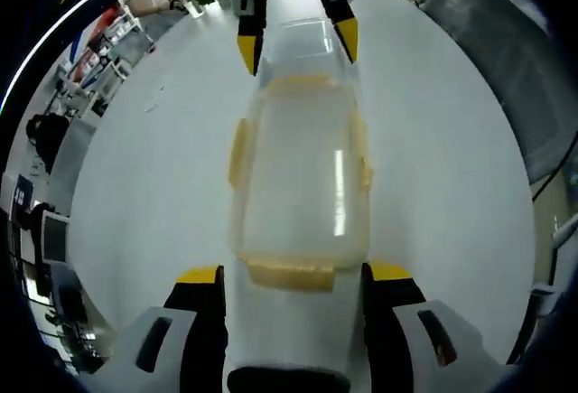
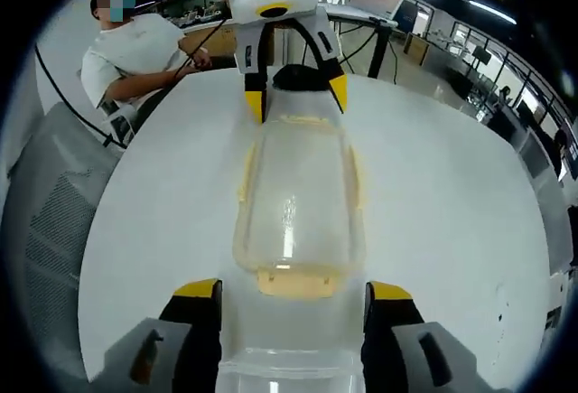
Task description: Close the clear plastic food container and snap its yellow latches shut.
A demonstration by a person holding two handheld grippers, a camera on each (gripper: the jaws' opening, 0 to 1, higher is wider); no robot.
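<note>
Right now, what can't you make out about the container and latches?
- Container near end: left gripper view, cut off between that gripper's own jaws at the bottom.
- Far end latch: right gripper view, hidden behind the left gripper.
- Side latches: snapped or loose, too blurred in both views.

Pretty chunky light-grey plastic left gripper (image 1: 295, 276) with 2 black jaws capped in yellow, plus a dark slot on each shoulder. Same build on the matching grey right gripper (image 2: 293, 292): yellow tips, black inner faces, small green light on top.
</note>
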